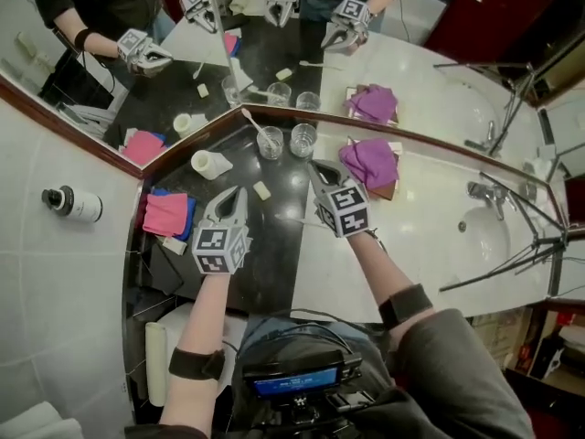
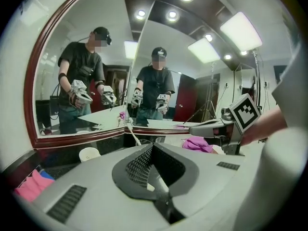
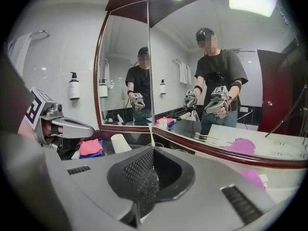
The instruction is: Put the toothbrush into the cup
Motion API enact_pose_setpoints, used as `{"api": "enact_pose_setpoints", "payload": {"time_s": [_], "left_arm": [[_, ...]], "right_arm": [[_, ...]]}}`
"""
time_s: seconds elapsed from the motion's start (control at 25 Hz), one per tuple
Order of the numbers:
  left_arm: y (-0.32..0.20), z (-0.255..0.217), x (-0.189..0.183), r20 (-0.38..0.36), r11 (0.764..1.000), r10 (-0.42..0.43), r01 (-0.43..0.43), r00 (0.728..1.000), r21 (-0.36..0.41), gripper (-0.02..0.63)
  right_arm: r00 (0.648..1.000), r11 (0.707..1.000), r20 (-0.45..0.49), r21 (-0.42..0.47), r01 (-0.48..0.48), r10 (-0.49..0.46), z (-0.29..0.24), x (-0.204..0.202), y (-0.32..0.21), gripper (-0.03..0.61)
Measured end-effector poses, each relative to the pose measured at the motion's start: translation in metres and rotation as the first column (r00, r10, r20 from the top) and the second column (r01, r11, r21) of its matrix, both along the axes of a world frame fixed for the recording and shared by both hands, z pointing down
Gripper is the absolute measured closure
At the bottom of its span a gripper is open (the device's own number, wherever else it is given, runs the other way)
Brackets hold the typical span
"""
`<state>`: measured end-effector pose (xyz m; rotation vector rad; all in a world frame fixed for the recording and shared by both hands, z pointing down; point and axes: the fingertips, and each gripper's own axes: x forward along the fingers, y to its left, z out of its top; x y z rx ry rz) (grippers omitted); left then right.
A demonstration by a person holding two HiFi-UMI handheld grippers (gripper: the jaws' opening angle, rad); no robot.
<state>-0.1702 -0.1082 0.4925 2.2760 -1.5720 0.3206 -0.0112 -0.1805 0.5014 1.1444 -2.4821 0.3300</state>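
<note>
A white toothbrush (image 1: 258, 126) stands leaning in a clear glass cup (image 1: 271, 144) on the black counter by the mirror corner; a second empty glass (image 1: 303, 139) stands to its right. My left gripper (image 1: 236, 194) hovers nearer than the cup and to its left, shut and empty. My right gripper (image 1: 319, 166) hangs just right of the glasses, jaws together with nothing between them. The left gripper view shows its own closed jaws with the toothbrush handle (image 2: 131, 132) beyond them. In the right gripper view the handle (image 3: 152, 134) rises just past the closed jaws.
A purple cloth (image 1: 370, 161) lies on the white counter, right of the glasses. A pink cloth (image 1: 165, 214) on a blue one, a tipped white paper cup (image 1: 211, 164) and a small soap bar (image 1: 263, 190) sit on the black part. Faucet (image 1: 483, 193) and sink (image 1: 489, 236) are far right.
</note>
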Motion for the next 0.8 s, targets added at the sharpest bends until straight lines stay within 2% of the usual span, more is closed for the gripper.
{"api": "enact_pose_setpoints", "payload": {"time_s": [0.28,0.56,0.8], "left_arm": [[0.025,-0.009,0.02,-0.001,0.999,0.049,-0.049,0.999,-0.002,0.611],[0.048,-0.012,0.046,0.02,0.995,0.1,-0.1,0.995,-0.018,0.611],[0.054,-0.015,0.067,0.002,0.993,0.12,-0.12,0.993,-0.019,0.611]], "right_arm": [[0.994,0.995,0.053,-0.033,-0.094,0.095,-0.01,0.052,0.045,0.561],[0.982,0.982,0.067,-0.076,-0.171,0.176,0.0,0.115,0.082,0.561],[0.971,0.969,0.067,-0.105,-0.223,0.231,0.01,0.156,0.101,0.561]]}}
